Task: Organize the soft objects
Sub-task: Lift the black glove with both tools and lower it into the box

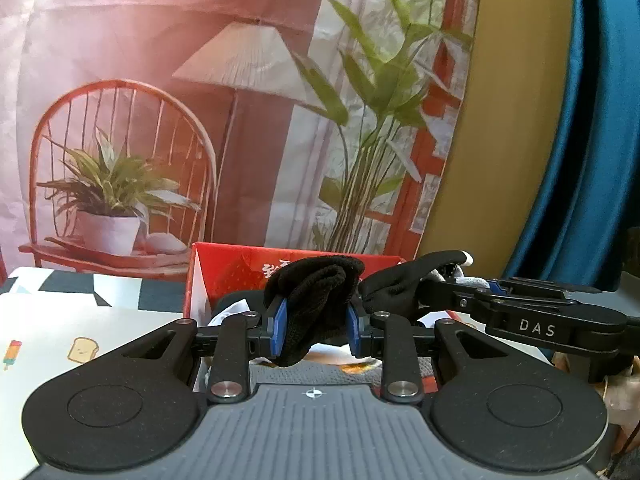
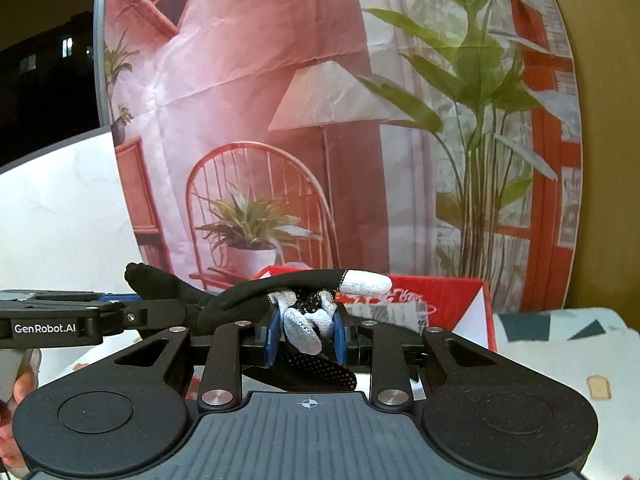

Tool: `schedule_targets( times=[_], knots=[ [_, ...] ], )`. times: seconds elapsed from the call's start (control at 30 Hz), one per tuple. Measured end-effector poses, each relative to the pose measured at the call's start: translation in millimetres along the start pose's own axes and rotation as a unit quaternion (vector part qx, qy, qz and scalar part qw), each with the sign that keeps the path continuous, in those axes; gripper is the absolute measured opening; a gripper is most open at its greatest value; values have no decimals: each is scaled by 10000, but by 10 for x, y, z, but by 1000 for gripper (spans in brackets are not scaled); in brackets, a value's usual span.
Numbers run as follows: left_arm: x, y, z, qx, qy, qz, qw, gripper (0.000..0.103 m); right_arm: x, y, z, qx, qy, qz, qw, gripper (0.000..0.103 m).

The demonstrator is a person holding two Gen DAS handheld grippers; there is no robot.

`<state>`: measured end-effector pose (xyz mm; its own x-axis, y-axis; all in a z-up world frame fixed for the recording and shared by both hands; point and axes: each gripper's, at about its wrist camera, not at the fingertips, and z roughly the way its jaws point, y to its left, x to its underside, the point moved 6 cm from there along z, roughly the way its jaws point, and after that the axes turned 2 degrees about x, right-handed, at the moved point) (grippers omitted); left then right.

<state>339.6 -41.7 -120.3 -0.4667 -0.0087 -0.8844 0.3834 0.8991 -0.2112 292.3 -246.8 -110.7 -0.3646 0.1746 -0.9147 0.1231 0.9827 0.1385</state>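
- While the glove [image 1: 316,304] is held over the red box [image 1: 224,264], its cuff is clamped by the left gripper [image 1: 316,330].
- Its white fingertips [image 2: 304,320] are pinched by the right gripper [image 2: 304,338].
- If one end is released early, the glove could be dropped outside the box.

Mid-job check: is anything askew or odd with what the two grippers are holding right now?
Slightly odd: both grippers clamp one black glove at once. The left gripper pinches its bunched cuff end, while the right gripper pinches the grey-tipped fingers, one finger sticking out sideways. It hangs stretched above the red box, not yet inside. No damage visible.
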Motion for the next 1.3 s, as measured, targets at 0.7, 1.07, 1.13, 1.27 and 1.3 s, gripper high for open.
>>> schedule_targets(
  times=[0.7, 1.07, 1.13, 1.27, 1.3],
  knots=[
    [289, 204, 1058, -198, 1405, -21, 9899, 32, 428, -483, 925, 595, 1140, 335, 9911, 25],
    [362, 236, 1138, -299, 1621, 123, 9863, 37, 567, -487, 1096, 745, 1640, 314, 9831, 25],
    [341, 225, 1107, -295, 1570, 193, 9870, 41, 563, -486, 1080, 779, 1629, 298, 9831, 26],
    [271, 222, 990, -382, 1414, 367, 9885, 63, 549, -480, 989, 894, 1470, 191, 9849, 36],
    [247, 222, 948, -413, 1358, 420, 9890, 67, 534, -493, 960, 910, 1419, 190, 9855, 42]
  ],
)
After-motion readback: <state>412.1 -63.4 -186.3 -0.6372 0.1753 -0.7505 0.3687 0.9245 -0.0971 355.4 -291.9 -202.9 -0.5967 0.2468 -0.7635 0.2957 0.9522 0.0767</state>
